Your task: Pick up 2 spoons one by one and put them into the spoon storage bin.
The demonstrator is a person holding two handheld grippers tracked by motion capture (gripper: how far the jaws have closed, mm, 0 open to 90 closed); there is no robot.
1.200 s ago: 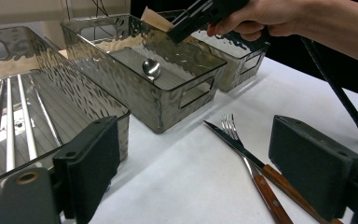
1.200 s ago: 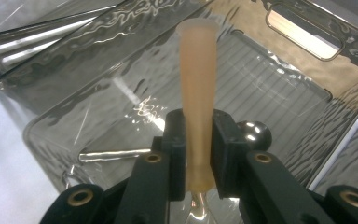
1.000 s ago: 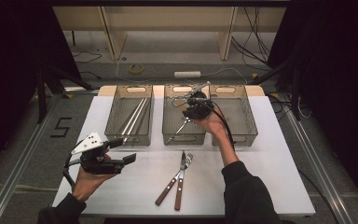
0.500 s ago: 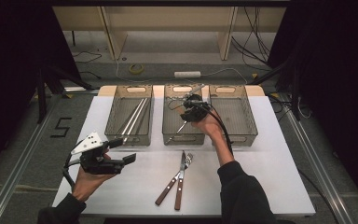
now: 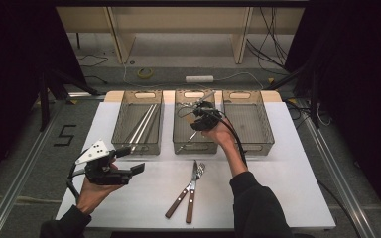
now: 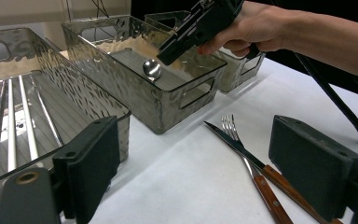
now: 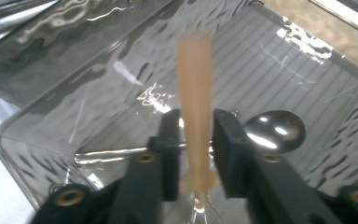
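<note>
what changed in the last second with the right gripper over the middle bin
The right gripper has just been opening its jaws over the middle bin. The tan wooden handle between them shows blurred and looks to be slipping free. The hand itself barely shifted. The left gripper, open above the table, and the fork and knife stayed where they were.
</note>
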